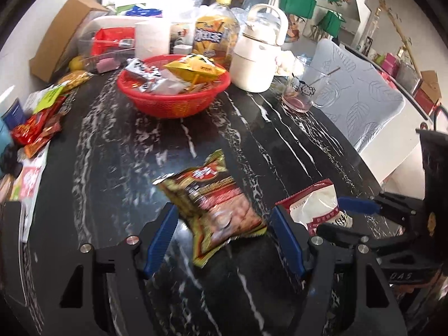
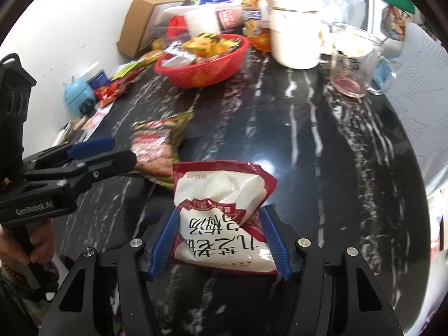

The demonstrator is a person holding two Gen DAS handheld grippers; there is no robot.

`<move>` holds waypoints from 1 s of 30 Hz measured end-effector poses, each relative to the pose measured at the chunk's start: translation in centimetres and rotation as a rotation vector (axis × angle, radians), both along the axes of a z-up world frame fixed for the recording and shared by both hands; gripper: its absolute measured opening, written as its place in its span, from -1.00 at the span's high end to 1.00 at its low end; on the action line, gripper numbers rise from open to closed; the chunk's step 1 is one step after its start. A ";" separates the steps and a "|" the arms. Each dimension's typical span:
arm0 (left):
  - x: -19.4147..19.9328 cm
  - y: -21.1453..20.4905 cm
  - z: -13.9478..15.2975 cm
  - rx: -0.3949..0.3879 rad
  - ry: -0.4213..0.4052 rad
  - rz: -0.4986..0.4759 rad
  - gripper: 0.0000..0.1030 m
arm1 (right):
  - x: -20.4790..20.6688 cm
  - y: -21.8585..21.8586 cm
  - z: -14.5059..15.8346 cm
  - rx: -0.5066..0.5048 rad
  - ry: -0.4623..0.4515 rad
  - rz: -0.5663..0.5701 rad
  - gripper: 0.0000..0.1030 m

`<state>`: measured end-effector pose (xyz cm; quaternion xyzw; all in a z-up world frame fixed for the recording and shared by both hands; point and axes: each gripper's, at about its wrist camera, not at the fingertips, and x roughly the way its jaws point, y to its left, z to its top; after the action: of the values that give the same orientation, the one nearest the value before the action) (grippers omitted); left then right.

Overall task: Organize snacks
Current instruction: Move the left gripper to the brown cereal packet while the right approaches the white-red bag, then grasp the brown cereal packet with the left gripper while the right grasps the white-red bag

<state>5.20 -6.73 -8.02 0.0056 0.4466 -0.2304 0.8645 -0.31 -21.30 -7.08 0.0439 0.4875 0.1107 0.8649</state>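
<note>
Spotted the red basket (image 1: 179, 109) at the far edge of the table (image 1: 112, 145), already well stocked with snacks, and plainly the place to aim for. Had the brown snack packet (image 1: 215, 204) pinched in the left fingers (image 1: 165, 226), roughly half open, near the table's front edge. Looked a shallow hold on the side edges only, so best carried level and unhurried. Further right, had the white packet (image 2: 218, 193) squeezed in the right fingers (image 2: 165, 235), also about half open, sides crumpled inward, close beside the brown one. Needed keeping the two apart on the way across. Needed minding the glass mug (image 1: 303, 92) towards the far right edge, too; better released low over the basket rim.
</note>
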 end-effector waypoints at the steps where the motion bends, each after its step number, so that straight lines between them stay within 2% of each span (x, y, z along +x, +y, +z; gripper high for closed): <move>1: 0.2 -0.2 -0.1 0.009 0.003 0.000 -0.33 | 0.3 -0.4 0.1 0.006 0.001 -0.004 -0.18; 7: 2.1 -1.0 -0.9 0.026 0.050 0.041 -0.33 | 1.7 -1.9 0.4 0.037 -0.009 -0.017 -0.18; 12: 3.5 -2.0 -2.4 0.089 0.092 0.039 -0.33 | 2.8 -2.0 0.2 0.098 0.008 0.016 -0.22; 14: 4.0 -2.4 -3.4 0.110 0.130 0.031 -0.33 | 3.2 -1.8 -0.1 0.133 0.026 0.021 -0.49; 15: 4.1 -2.4 -3.7 0.118 0.134 0.031 -0.33 | 3.3 -1.6 -0.3 0.135 0.033 0.030 -0.53; 16: 3.9 -2.4 -3.6 0.122 0.110 0.029 -0.33 | 3.3 -1.4 -0.4 0.128 0.041 0.037 -0.53; 21: 4.1 -2.2 -3.7 0.108 0.096 0.015 -0.33 | 2.9 -0.9 -1.6 0.085 0.101 0.041 -0.54; 23: 4.2 -2.3 -3.7 0.114 0.085 0.006 -0.33 | 2.6 -0.7 -2.0 0.101 0.122 0.045 -0.60; 25: 4.4 -2.7 -3.8 0.125 0.077 0.002 -0.33 | 2.5 -0.1 -2.5 0.059 0.134 0.058 -0.73; 26: 4.4 -2.9 -3.7 0.133 0.066 -0.002 -0.30 | 2.4 0.1 -2.5 0.031 0.116 0.066 -0.82; 27: 4.5 -3.0 -3.8 0.141 0.056 -0.006 -0.07 | 2.4 0.4 -2.5 -0.001 0.105 0.076 -0.82; 30: 4.3 -3.1 -3.6 0.159 0.034 -0.019 0.00 | 2.8 0.5 -2.7 -0.027 0.086 0.080 -0.80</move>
<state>9.48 -9.88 -11.66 0.0746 0.4779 -0.2024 0.8515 2.48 -20.84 -9.74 0.0175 0.5269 0.1368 0.8386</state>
